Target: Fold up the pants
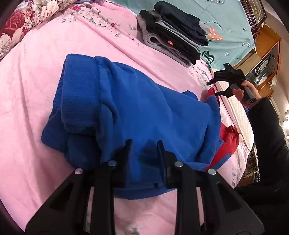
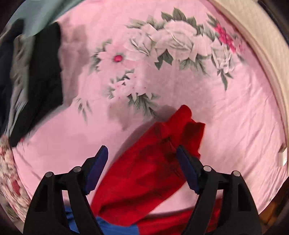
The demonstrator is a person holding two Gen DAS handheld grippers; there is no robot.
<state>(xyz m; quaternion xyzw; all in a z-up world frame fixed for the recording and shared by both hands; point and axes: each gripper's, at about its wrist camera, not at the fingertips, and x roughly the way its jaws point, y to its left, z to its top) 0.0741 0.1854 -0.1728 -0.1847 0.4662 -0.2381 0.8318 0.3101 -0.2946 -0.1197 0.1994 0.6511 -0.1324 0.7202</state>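
A: What does the left gripper [image 1: 144, 144] hold?
B: Its two fingers stand close together, clamped on a fold of the blue pants [image 1: 126, 108] at their near edge.

A: And the right gripper [image 2: 142, 162]?
B: Its jaws stand wide apart over the red part of the pants [image 2: 150, 162], with cloth below them but not pressed by either pad. In the left wrist view the same gripper [image 1: 215, 88] hangs off the far right of the garment, carried by a hand [image 1: 240, 92] in a dark sleeve [image 1: 267, 137].

A: How do the pants lie?
B: One pair, bunched on the pink bedsheet [image 1: 36, 90]. The long axis runs from the ribbed blue end at far left toward the red end [image 1: 229, 137] at near right.

A: What surrounds them?
B: One stack of folded dark and grey clothes [image 1: 173, 36] lies beyond the pants, well apart from them, at the edge of a teal sheet [image 1: 231, 23]. A floral quilt [image 1: 27, 16] sits at far left, and wooden furniture [image 1: 267, 47] stands at far right. The printed white flowers [image 2: 177, 41] on the sheet lie beyond the red end.
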